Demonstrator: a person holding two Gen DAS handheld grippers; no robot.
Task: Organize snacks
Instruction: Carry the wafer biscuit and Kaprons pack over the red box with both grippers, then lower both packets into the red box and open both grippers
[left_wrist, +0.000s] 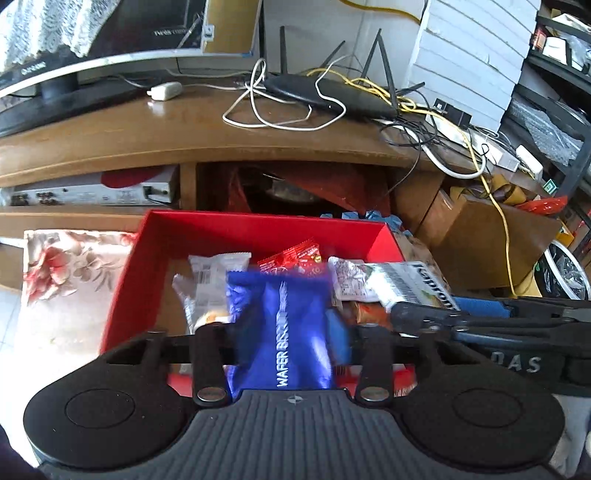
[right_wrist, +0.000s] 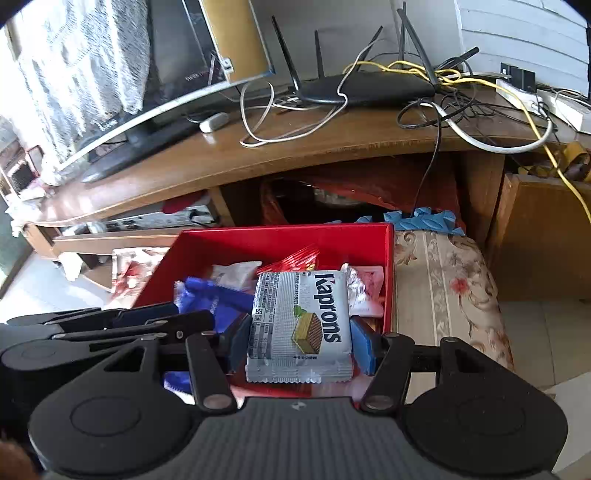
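An open red box (left_wrist: 258, 221) sits on a floral-covered surface and holds several snack packets, among them a white one (left_wrist: 218, 266) and a red one (left_wrist: 291, 256). My left gripper (left_wrist: 284, 325) is shut on a blue wafer packet (left_wrist: 284, 317), held upright over the box's near side. My right gripper (right_wrist: 301, 332) is shut on a silver Kaprons wafer packet (right_wrist: 299, 325), with its blue pads (right_wrist: 364, 343) pressing on both edges, over the same red box (right_wrist: 288, 230). The two grippers are side by side. The right wrist view shows the left gripper (right_wrist: 110, 325) and its blue packet (right_wrist: 210, 291) at the left.
Behind the box stands a wooden TV cabinet (left_wrist: 184, 125) with a television (left_wrist: 92, 37), a black router (left_wrist: 325, 92) and tangled cables (left_wrist: 443, 140). A floral cushion (right_wrist: 443, 288) flanks the box on the right. Cardboard boxes (left_wrist: 480, 229) stand at the far right.
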